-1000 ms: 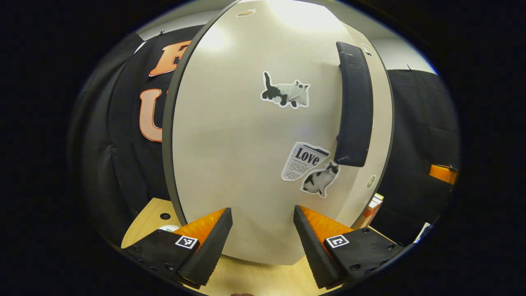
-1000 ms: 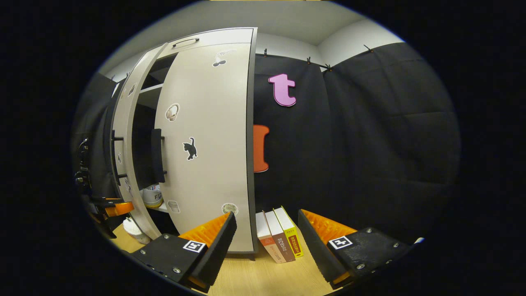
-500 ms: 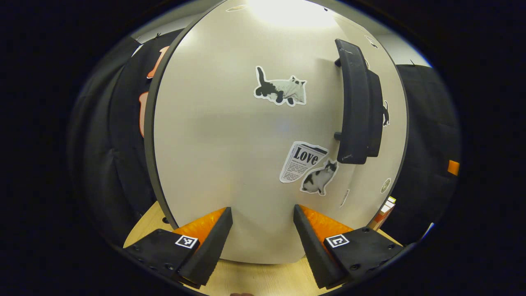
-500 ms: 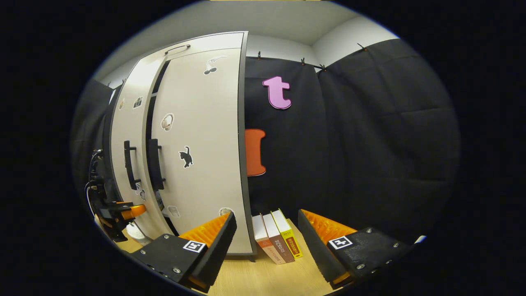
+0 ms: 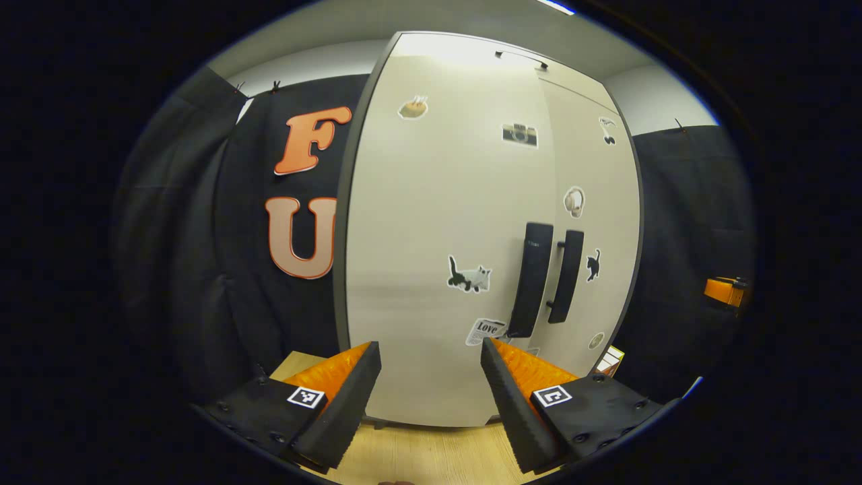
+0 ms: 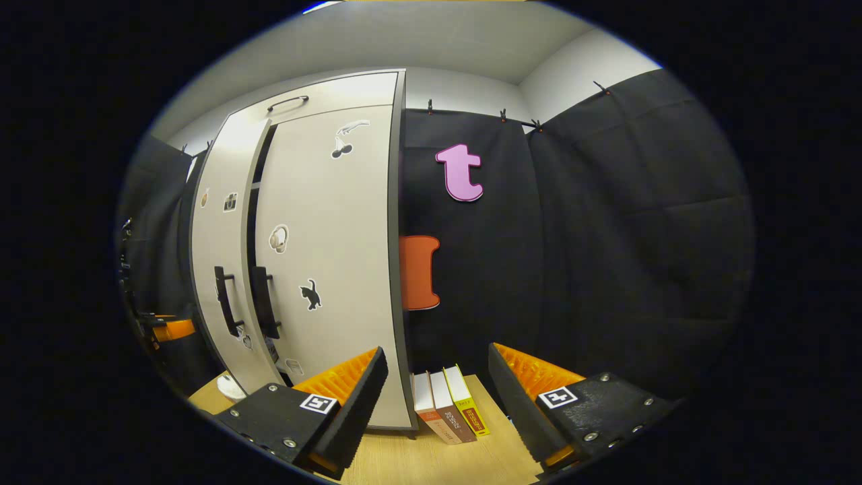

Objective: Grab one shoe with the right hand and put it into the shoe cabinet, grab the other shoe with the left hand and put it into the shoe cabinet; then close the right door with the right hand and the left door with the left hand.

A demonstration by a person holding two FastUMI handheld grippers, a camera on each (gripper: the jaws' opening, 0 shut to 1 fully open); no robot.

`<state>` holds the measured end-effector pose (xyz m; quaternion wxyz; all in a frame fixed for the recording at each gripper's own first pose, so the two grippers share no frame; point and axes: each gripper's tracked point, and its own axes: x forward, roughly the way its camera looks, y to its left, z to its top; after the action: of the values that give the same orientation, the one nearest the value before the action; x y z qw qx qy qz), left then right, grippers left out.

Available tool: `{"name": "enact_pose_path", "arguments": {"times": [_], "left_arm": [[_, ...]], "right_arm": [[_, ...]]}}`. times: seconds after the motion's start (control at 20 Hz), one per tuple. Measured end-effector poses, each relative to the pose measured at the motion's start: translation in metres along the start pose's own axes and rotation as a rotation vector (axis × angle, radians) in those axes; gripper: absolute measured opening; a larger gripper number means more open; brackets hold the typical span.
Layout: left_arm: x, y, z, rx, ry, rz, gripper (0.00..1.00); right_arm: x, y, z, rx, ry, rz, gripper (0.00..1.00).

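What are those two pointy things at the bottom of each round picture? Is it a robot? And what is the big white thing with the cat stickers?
It isn't a robot. A person holds a pinching tool in each hand, and a small camera rides on each one. The pointy things are that tool's two fingers. One picture looks out from the left tool, the other from the right tool. Both tools are open and hold nothing. The big white thing is a shoe cabinet standing on a wooden table. Its left door and right door look shut or nearly so, black handles side by side. Three books stand beside it.
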<state>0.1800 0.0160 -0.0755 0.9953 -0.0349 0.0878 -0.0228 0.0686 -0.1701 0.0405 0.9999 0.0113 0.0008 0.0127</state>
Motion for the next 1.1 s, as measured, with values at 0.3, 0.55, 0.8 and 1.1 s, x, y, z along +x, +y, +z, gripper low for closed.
{"name": "enact_pose_path", "arguments": {"times": [0.3, 0.55, 0.8, 1.1], "left_arm": [[-0.072, 0.029, 0.09, 0.03, -0.107, 0.085, 0.94], [-0.116, 0.058, 0.137, 0.04, -0.188, 0.161, 0.96], [-0.144, 0.081, 0.167, 0.09, -0.268, 0.203, 0.96], [-0.165, 0.107, 0.166, 0.088, -0.261, 0.188, 0.94]], "right_arm": [[-0.025, -0.015, 0.053, -0.022, -0.067, 0.01, 0.93], [-0.045, -0.025, 0.078, -0.054, -0.101, -0.017, 0.93], [-0.061, -0.012, 0.09, -0.05, -0.118, -0.018, 0.93], [-0.081, 0.025, 0.093, -0.052, -0.135, -0.007, 0.93]]}}
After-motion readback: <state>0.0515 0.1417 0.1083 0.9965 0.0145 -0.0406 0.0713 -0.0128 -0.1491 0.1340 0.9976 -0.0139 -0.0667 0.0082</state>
